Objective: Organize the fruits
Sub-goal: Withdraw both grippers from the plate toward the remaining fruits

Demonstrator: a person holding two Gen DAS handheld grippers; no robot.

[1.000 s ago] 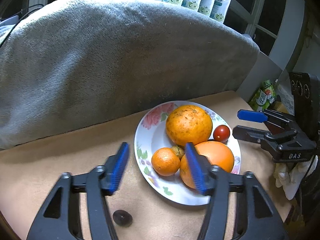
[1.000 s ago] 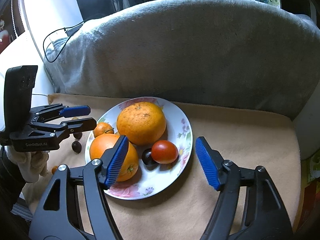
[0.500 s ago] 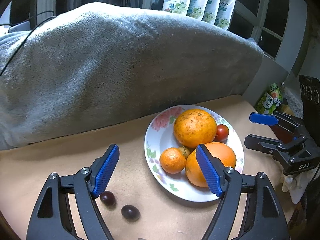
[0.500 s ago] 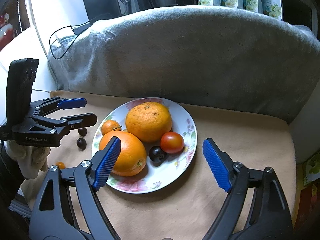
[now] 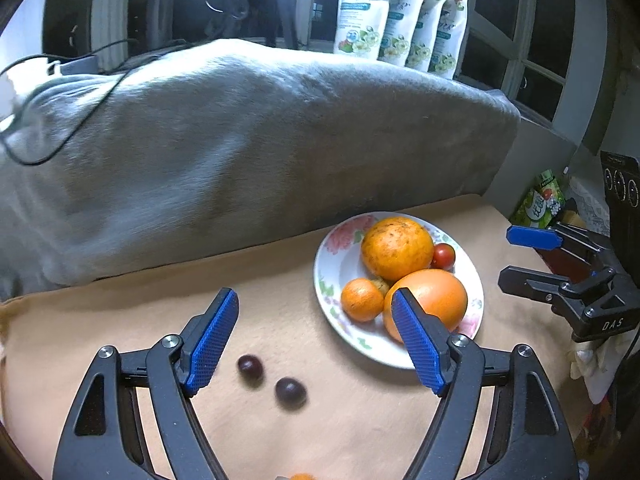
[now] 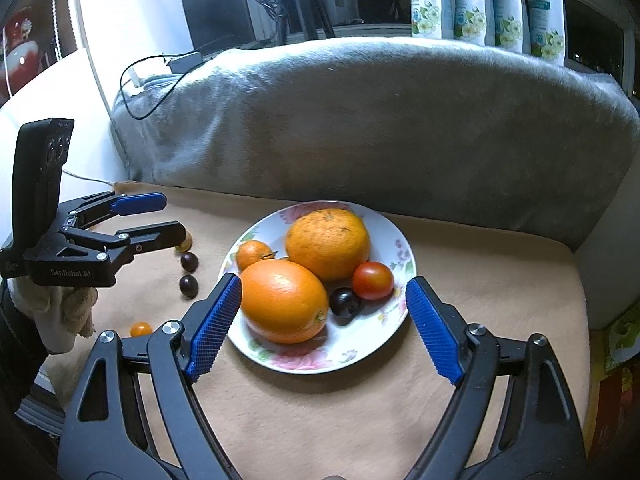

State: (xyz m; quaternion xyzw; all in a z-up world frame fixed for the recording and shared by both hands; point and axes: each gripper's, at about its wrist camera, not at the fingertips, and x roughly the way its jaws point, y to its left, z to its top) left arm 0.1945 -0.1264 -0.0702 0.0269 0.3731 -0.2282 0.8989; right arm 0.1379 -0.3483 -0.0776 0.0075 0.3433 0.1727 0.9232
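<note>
Left wrist view: your left gripper stands wide with nothing between the blue ribbed pads; the jaws have just been opening. Two dark glossy round fruits lie on the tan cloth surface just below the pads, close together, not touching. Floral plate sits toward the surface's far right edge, against the grey plush blanket. On it: a rough speckled orange, a smoother large orange, a small mandarin, a cherry tomato. Your right gripper shows at the right edge, jaws apart.

Right wrist view: right gripper also wide and empty, jaws just widened; pads straddle the near side of the plate without touching it. One dark glossy fruit lies on the plate beside the tomato. Left of the plate, two dark fruits and a small orange cherry tomato lie on the cloth. Left gripper hangs above them, open.
</note>
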